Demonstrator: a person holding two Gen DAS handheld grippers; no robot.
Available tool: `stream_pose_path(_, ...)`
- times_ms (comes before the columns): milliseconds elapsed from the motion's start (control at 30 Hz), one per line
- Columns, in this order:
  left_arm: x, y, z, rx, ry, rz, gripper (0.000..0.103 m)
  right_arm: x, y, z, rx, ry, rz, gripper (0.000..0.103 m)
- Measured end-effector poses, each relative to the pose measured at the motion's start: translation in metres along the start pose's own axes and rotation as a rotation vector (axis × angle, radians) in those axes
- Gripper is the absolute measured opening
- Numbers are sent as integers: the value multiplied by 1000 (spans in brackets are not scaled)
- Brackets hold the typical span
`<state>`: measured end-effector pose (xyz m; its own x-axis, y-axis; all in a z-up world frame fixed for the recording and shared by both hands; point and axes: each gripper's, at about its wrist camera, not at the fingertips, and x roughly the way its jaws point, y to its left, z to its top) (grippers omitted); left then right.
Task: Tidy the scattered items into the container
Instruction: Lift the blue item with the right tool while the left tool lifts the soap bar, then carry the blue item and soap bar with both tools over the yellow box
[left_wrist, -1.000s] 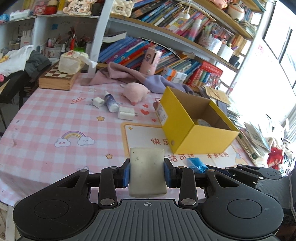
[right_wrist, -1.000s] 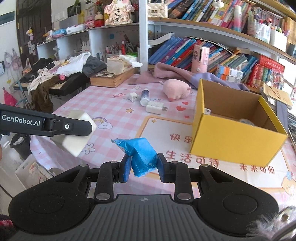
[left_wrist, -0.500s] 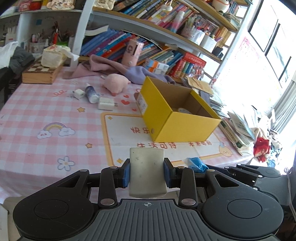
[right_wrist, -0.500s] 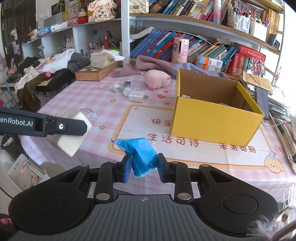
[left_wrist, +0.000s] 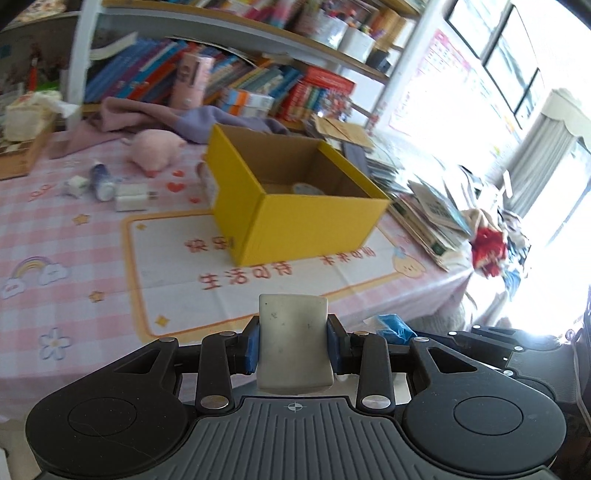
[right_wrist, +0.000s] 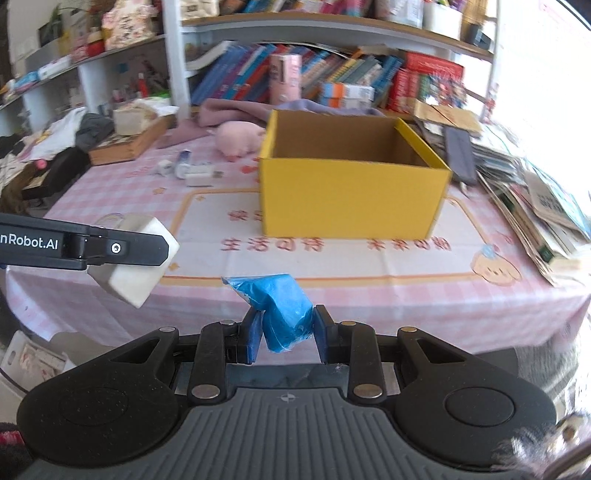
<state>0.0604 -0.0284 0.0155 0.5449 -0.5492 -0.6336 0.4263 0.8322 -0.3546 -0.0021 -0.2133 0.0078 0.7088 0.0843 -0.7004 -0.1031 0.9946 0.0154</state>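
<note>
Nearest to you, your left gripper (left_wrist: 293, 345) has its fingers (left_wrist: 251, 345) closed on a pale, off-white block (left_wrist: 293, 343), which stands upright between the blue pads and fills the gap. Just to its right in the left wrist view, a corner of blue shows: that is the crumpled blue packet (right_wrist: 284, 314) that your right gripper (right_wrist: 284, 338) holds, its fingers (right_wrist: 252, 341) drawn narrow and pressing on it from both sides. In the right wrist view the left gripper comes in from the left edge with the block in it, hanging over the near edge of the worktop (right_wrist: 369, 295), beside the packet but apart from it.

Both grippers hover above the near rim of the worktop, which wears a pink checked cloth with a white printed panel. Further in, on that panel, stands the yellow box (left_wrist: 295, 221), open at the top, with something pale lying on its floor; what it is you cannot tell.

Left of the box and well apart from it lie a white charger (left_wrist: 129, 195), a small bottle (left_wrist: 101, 181) on its side touching the charger, and a small white cube (left_wrist: 75, 184) just beside the bottle. Behind them sits a pink plush pig (left_wrist: 155, 151), near the box's far left corner. Past that, a purple cloth (left_wrist: 147, 118) lies bunched against the bookshelf (left_wrist: 240, 74).
</note>
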Motion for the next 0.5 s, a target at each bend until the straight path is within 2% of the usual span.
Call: stream_pose_path(500, 45, -29, 16, 48, 59, -68, 33, 12, -48, 3, 73, 50, -64, 27)
